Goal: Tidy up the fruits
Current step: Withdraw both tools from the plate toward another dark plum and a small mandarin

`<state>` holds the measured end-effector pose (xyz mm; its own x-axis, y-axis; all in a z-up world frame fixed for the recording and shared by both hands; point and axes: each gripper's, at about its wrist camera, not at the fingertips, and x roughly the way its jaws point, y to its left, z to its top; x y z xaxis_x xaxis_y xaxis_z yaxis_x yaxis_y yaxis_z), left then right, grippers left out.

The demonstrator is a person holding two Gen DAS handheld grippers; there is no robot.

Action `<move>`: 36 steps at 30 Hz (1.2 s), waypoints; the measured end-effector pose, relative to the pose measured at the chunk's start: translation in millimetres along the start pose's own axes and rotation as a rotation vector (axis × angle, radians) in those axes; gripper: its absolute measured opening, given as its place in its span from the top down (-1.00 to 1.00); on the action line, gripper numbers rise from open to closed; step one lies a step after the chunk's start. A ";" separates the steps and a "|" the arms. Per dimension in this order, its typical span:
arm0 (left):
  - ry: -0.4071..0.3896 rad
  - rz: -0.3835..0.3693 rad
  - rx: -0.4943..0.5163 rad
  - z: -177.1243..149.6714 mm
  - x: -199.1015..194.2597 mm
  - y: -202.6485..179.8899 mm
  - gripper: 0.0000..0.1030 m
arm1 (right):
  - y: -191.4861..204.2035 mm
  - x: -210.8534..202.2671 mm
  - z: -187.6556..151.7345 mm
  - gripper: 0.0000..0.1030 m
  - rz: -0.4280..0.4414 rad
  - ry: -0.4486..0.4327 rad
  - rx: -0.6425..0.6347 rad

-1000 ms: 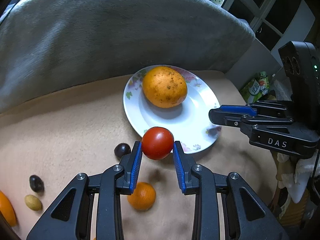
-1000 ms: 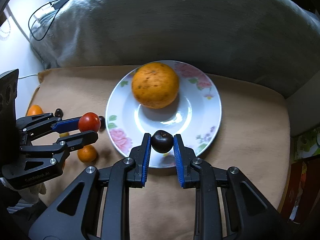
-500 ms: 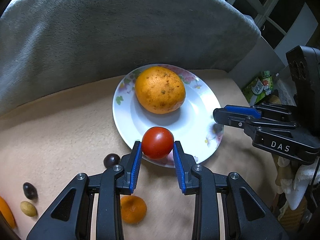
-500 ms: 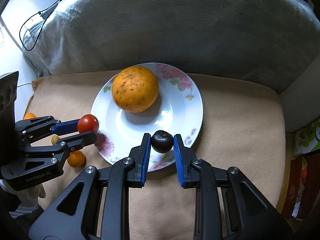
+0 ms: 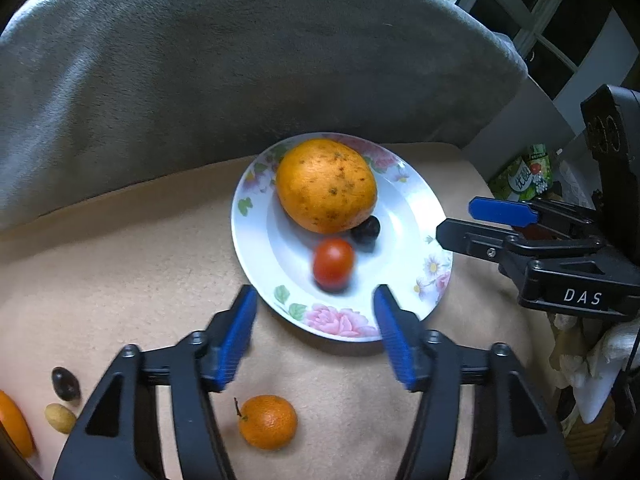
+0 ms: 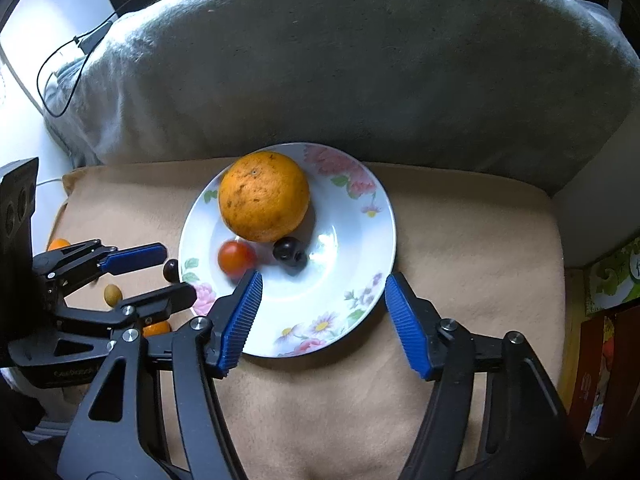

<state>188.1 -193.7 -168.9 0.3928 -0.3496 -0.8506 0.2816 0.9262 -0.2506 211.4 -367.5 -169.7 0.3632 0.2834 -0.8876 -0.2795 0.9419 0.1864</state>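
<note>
A white floral plate (image 5: 424,216) (image 6: 360,240) on the tan blanket holds a large orange (image 5: 326,184) (image 6: 264,196), a red tomato (image 5: 333,263) (image 6: 236,257) and a dark plum (image 5: 366,229) (image 6: 289,252). My left gripper (image 5: 314,336) (image 6: 156,276) is open and empty over the plate's near rim. My right gripper (image 6: 322,320) (image 5: 460,222) is open and empty at the plate's right rim. A small mandarin (image 5: 268,422), a dark fruit (image 5: 65,382) and a small yellow fruit (image 5: 60,418) lie on the blanket left of the plate.
A grey cushion (image 5: 240,72) rises behind the plate. Another orange fruit (image 5: 14,424) sits at the far left edge. A dark fruit (image 6: 171,270) lies just off the plate's left rim. Packages (image 5: 524,174) stand to the right, off the blanket.
Both grippers have opened. The tomato dropped from the left gripper and the plum from the right; both now lie on the plate beside the large orange.
</note>
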 end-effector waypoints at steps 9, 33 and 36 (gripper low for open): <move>-0.002 0.043 0.005 -3.6 -5.6 2.1 -0.42 | 4.9 -6.1 4.1 -0.65 -0.039 -0.022 0.006; -0.033 0.096 -0.062 -29.7 -54.5 71.2 -0.42 | 66.1 -19.4 -4.9 -0.66 -0.027 -0.028 -0.037; -0.033 0.112 -0.078 -35.5 -60.5 85.5 -0.41 | 80.9 -18.8 -9.4 -0.66 0.002 -0.023 -0.041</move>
<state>157.3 -88.3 -155.3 0.4470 -0.2471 -0.8598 0.1661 0.9673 -0.1916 173.7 -298.4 -141.9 0.3824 0.2900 -0.8773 -0.3166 0.9331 0.1705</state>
